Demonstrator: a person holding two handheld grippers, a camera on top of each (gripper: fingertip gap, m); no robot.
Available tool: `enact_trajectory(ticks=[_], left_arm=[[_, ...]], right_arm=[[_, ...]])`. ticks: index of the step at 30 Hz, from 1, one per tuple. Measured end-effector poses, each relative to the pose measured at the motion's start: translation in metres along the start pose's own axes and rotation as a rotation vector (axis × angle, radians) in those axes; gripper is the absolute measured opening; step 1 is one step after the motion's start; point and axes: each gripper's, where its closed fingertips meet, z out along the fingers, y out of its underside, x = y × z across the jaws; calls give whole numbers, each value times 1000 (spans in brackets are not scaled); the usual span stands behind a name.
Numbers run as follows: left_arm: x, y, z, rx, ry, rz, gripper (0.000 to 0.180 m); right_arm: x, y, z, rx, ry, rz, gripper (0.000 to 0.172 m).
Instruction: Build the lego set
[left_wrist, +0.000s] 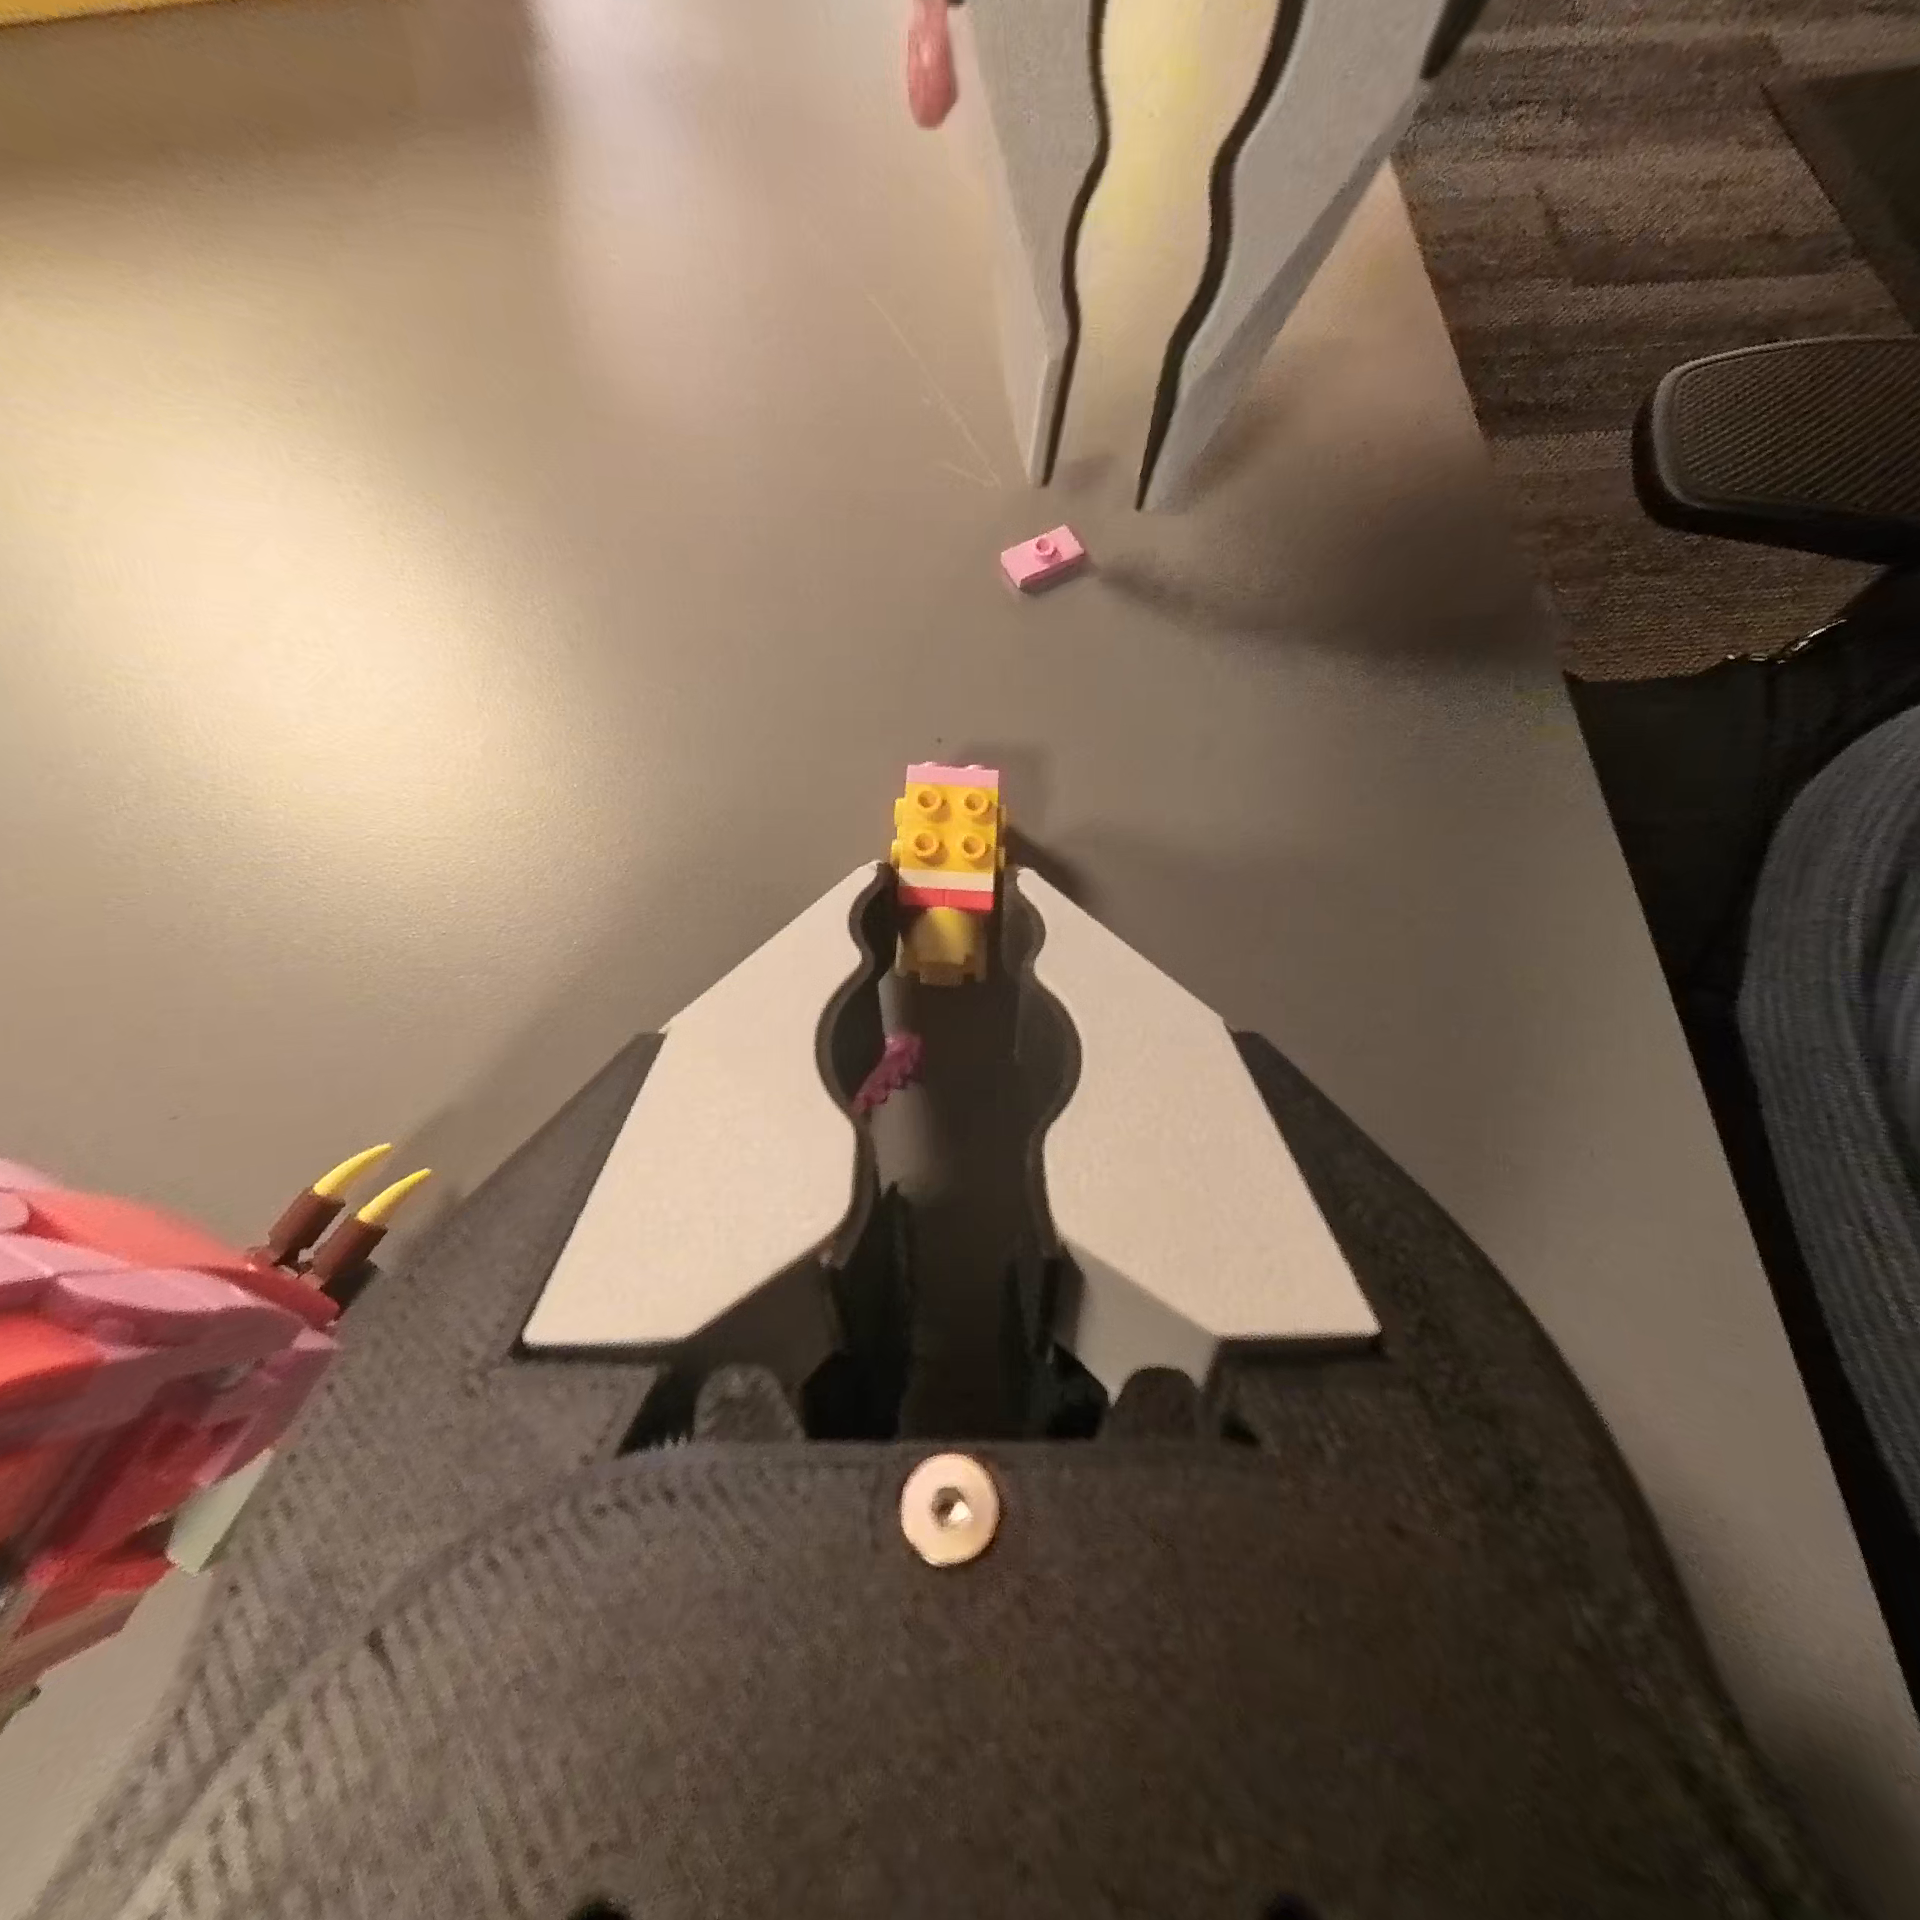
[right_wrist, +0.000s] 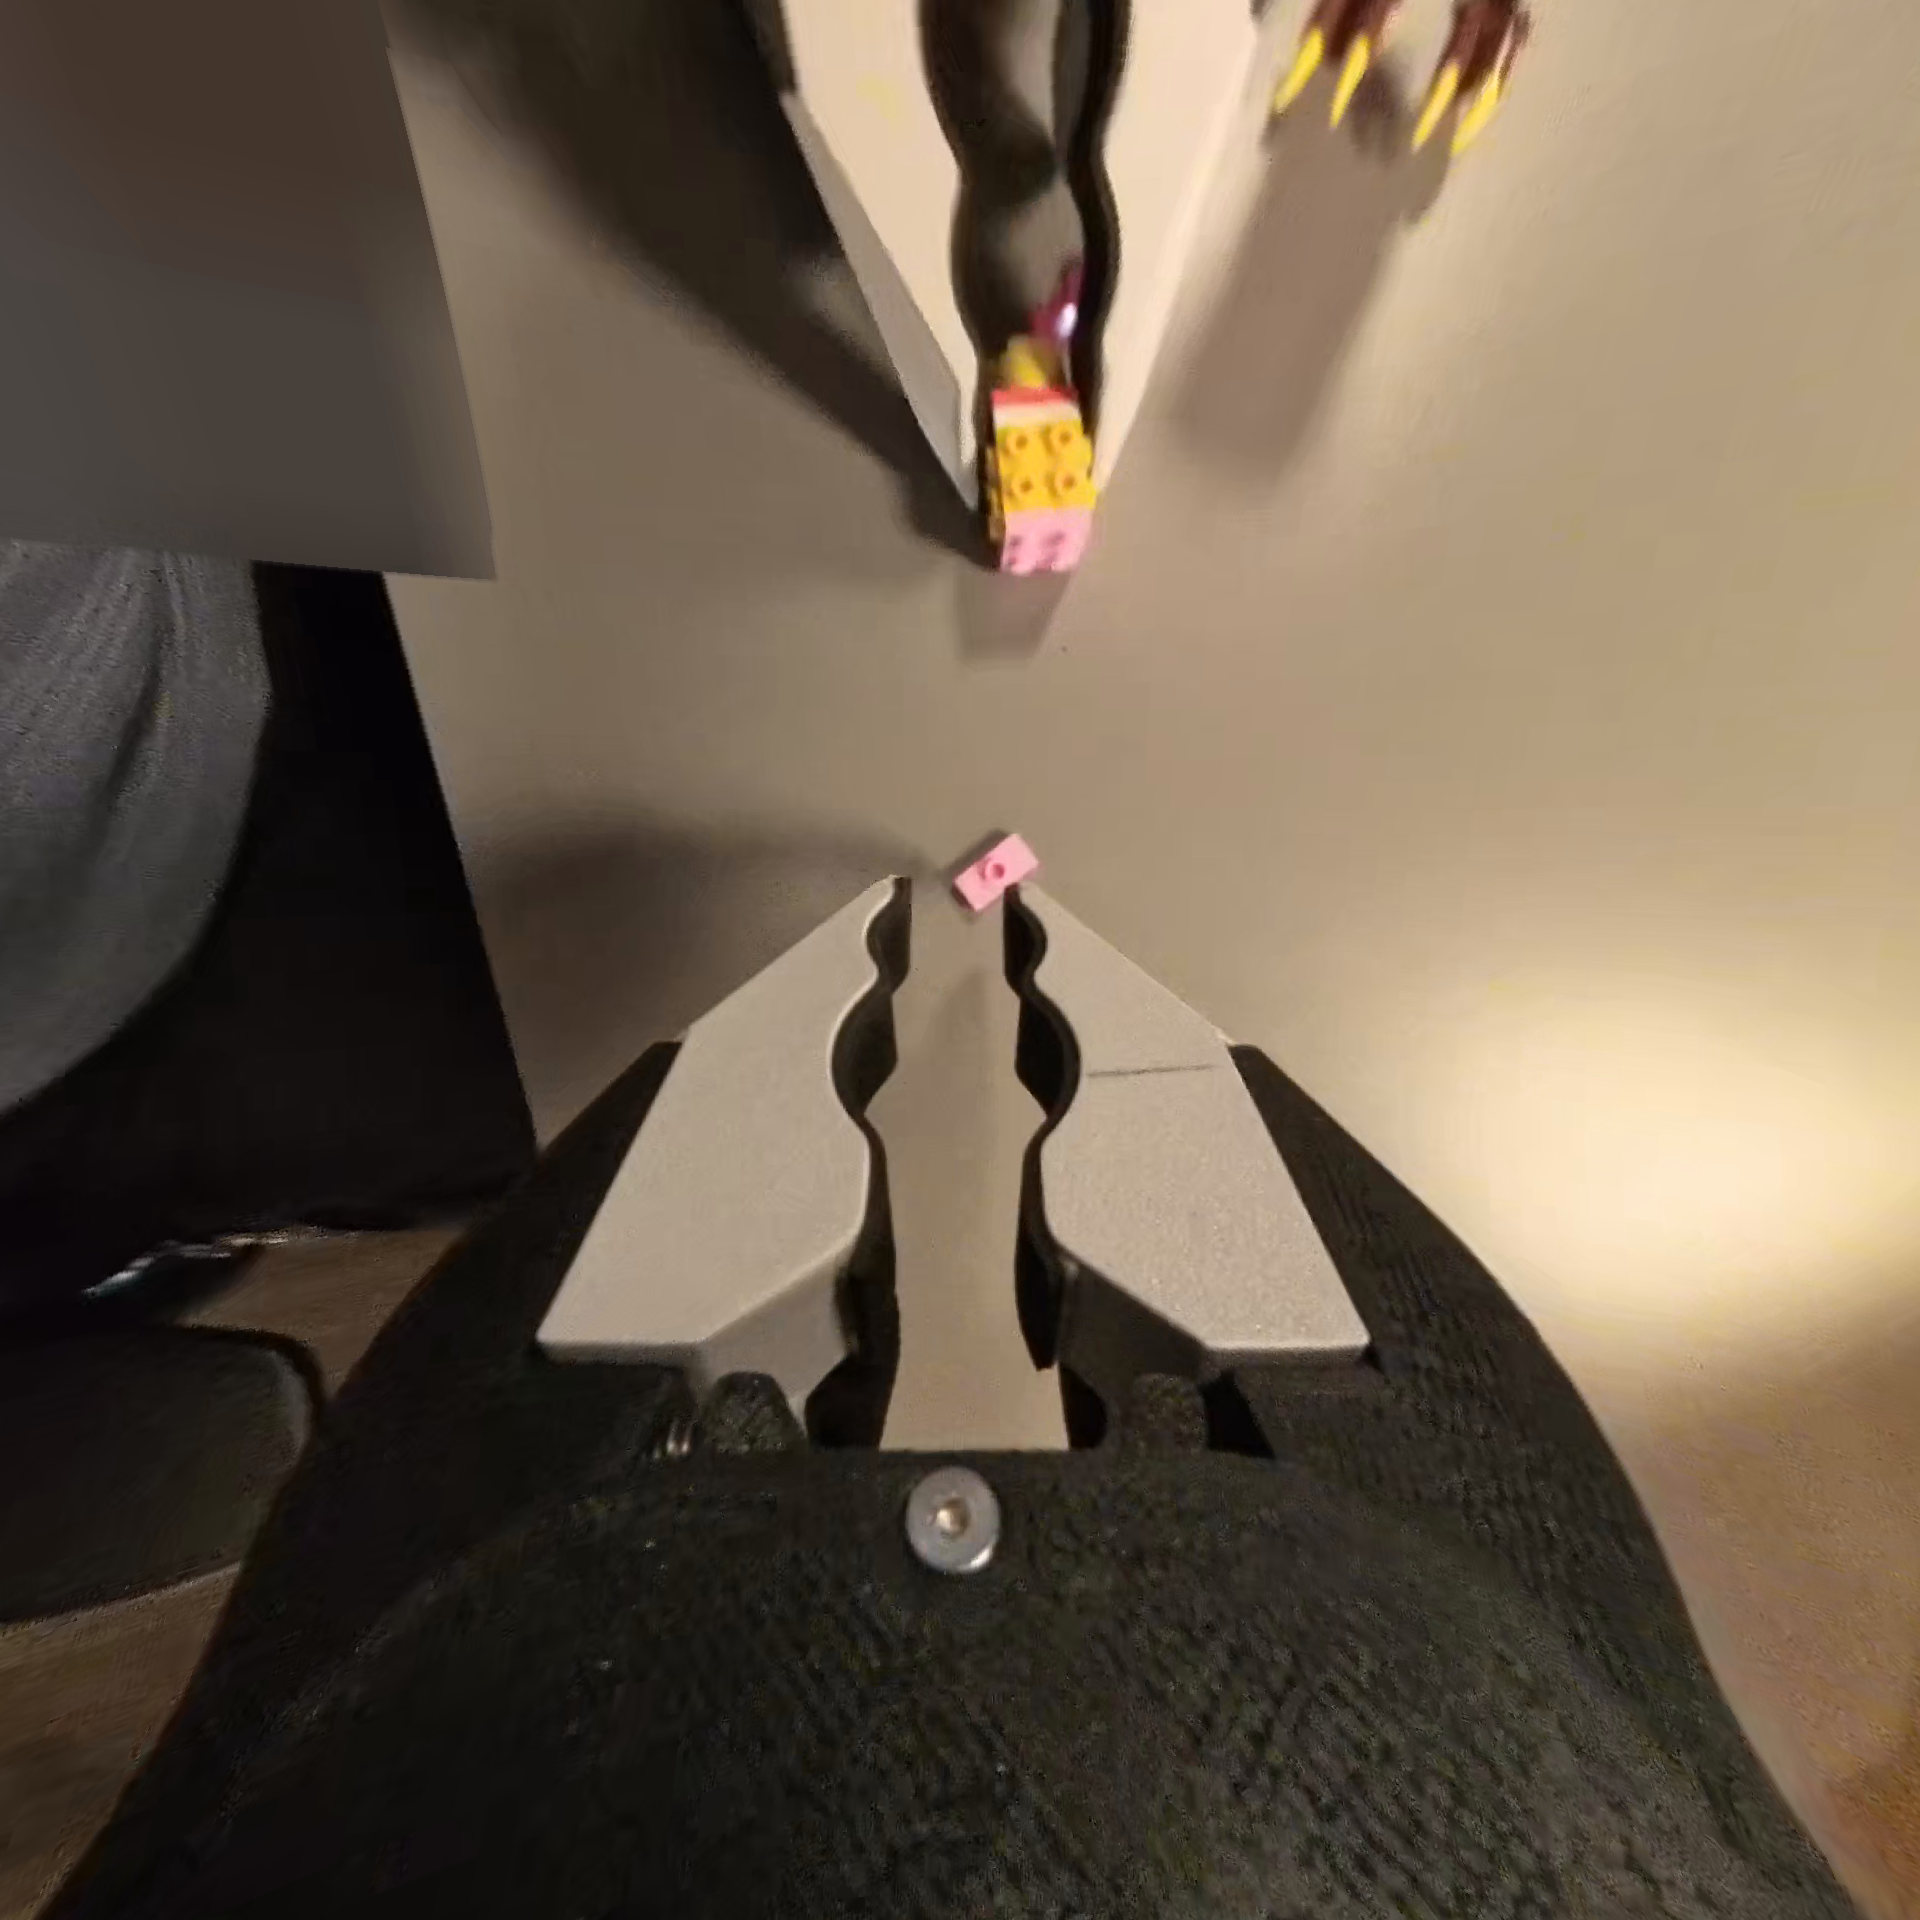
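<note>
My left gripper is shut on a small brick assembly: a yellow studded block with a pink plate at its far end and white and red plates at its near end. It is held just above the grey table. It also shows in the right wrist view. My right gripper is open with nothing between its pads. A small pink one-stud plate lies on the table just past its tips, nearer the right fingertip. In the left wrist view the plate lies apart from the right gripper.
A red and pink brick model with brown and yellow claws sits at the lower left; its claws show at the top right of the right wrist view. The table edge runs along the right, with a chair armrest and a person's leg beyond. Spacing between my two grippers at the tips: around 8 cm.
</note>
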Motion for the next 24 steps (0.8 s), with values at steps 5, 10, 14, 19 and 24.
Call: enact_trajectory(ticks=[5, 10, 14, 19, 24], left_arm=[[0, 0, 0, 0, 1, -1, 18], [0, 0, 0, 0, 2, -1, 18], [0, 0, 0, 0, 3, -2, 18], [0, 0, 0, 0, 2, -1, 19], [0, 0, 0, 0, 2, -1, 18]], right_arm=[[-4, 9, 9, -13, -63, 118, 15], [-8, -8, 9, 116, -53, 55, 10], [7, -7, 8, 155, 27, 85, 25], [8, -2, 12, 177, 35, 135, 23], [9, 1, 14, 172, 52, 126, 18]])
